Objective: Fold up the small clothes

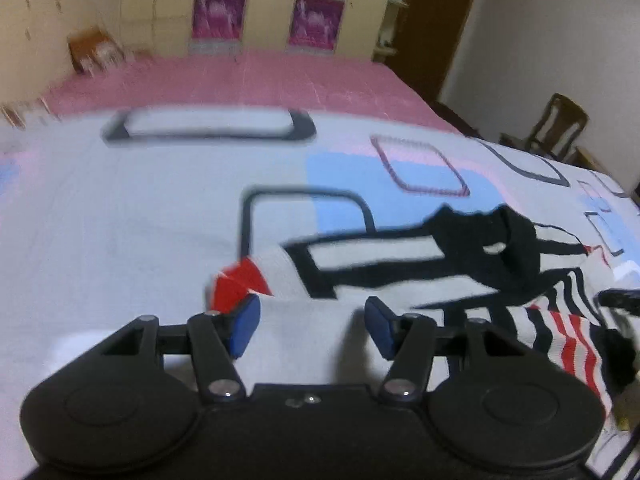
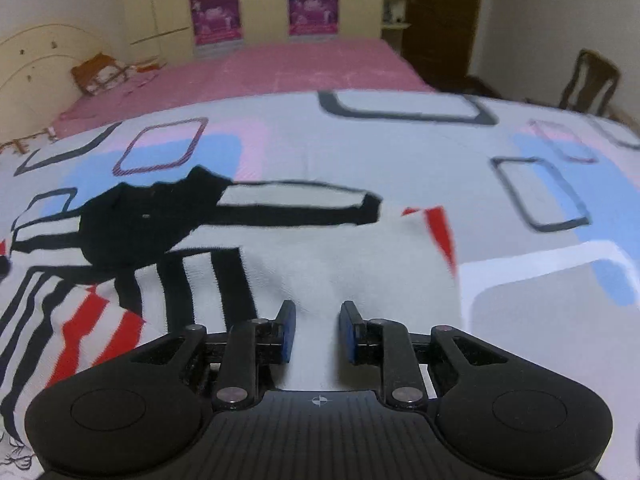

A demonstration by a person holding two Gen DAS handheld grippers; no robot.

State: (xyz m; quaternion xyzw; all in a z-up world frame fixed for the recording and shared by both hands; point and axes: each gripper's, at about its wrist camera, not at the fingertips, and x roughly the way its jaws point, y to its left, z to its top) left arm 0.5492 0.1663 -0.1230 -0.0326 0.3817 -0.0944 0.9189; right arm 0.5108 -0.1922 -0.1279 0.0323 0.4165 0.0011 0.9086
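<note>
A small white garment point(image 1: 304, 320) with black stripes, a black collar point(image 1: 488, 240) and red cuffs point(image 1: 240, 280) lies on the patterned bedsheet. My left gripper point(image 1: 312, 328) is open just above the garment's near edge, its left pad beside the red cuff. In the right wrist view the same garment point(image 2: 340, 264) spreads to the left and ahead, with its black collar point(image 2: 136, 224) and a red cuff point(image 2: 440, 232). My right gripper point(image 2: 318, 332) is open, with white cloth between and under its pads.
The bedsheet point(image 1: 160, 208) is white with blue, pink and dark rectangles. A pink bed cover point(image 2: 280, 72) lies beyond it. Wardrobes point(image 2: 168, 4) stand at the back, a wooden chair point(image 2: 588, 80) at the right, a small wooden item point(image 2: 96, 72) at the left.
</note>
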